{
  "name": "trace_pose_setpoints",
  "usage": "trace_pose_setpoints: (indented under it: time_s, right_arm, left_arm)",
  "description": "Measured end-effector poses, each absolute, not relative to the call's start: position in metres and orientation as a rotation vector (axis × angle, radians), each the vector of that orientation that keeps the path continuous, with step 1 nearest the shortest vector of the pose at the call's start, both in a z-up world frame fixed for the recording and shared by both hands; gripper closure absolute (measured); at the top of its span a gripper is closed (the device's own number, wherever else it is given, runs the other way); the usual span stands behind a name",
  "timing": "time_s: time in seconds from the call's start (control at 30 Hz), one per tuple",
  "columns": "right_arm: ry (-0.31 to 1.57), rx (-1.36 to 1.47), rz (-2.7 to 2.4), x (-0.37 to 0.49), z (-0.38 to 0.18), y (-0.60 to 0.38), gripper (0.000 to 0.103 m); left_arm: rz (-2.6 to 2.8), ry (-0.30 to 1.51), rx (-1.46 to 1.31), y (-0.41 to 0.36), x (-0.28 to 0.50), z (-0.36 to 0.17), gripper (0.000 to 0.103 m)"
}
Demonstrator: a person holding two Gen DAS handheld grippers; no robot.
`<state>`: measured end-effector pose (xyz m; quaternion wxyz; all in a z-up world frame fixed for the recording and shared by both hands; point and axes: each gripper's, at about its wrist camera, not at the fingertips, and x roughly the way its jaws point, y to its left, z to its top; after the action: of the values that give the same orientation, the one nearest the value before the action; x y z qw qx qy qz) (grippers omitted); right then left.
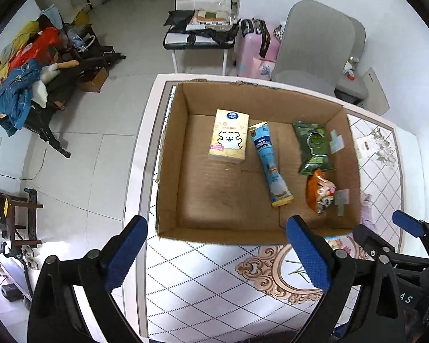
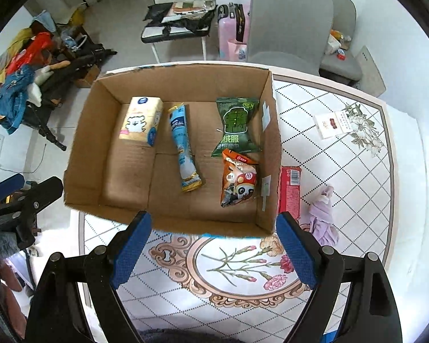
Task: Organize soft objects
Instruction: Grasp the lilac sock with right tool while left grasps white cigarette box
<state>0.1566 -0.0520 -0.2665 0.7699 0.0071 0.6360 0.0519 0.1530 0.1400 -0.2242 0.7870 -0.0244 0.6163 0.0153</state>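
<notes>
An open cardboard box (image 1: 171,154) (image 2: 83,154) stands on the patterned table. Inside lie a yellow tissue pack (image 1: 228,135) (image 2: 141,121), a blue tube (image 1: 268,163) (image 2: 184,145), a green wipes pack (image 1: 314,147) (image 2: 236,127) and an orange snack bag (image 1: 319,190) (image 2: 238,181). A lilac cloth (image 2: 323,214) (image 1: 367,214) and a red packet (image 2: 290,191) lie on the table right of the box. My left gripper (image 1: 217,254) is open and empty, in front of the box's near wall. My right gripper (image 2: 214,245) is open and empty, also at the near wall.
A white card (image 2: 331,125) lies at the table's far right. Grey chairs (image 2: 289,28) stand behind the table, with a pink suitcase (image 1: 257,51) and a cluttered bench (image 1: 197,31). A clothes pile (image 1: 23,80) sits on the floor at left.
</notes>
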Motion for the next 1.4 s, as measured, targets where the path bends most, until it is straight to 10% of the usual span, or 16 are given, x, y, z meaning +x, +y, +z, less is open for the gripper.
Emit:
trace_pose_setpoints:
  time_s: [0.47,0.73,1.13,1.4]
  right_arm:
    - [1.315,0.142,0.131,0.136,-0.239,-0.124,0.012]
    - [1.518,0.233,-0.089,0.138,-0.352,-0.263,0.014]
    - [1.731,0.466,-0.053,0.146,-0.474,-0.319,0.072]
    - [1.641,0.53,-0.196,0.177,-0.446,-0.422,0.075]
  left_arm:
    - [0.05,1.234,-0.06,0.094,0.124,-0.19,0.004]
    - [-0.093,1.363,0.08,-0.024,0.134,-0.245,0.004]
    - [-0.223,1.414,0.305,-0.159,0.193,-0.277,0.004]
    - [-0.302,1.472,0.427,-0.234,0.274,-0.322,0.004]
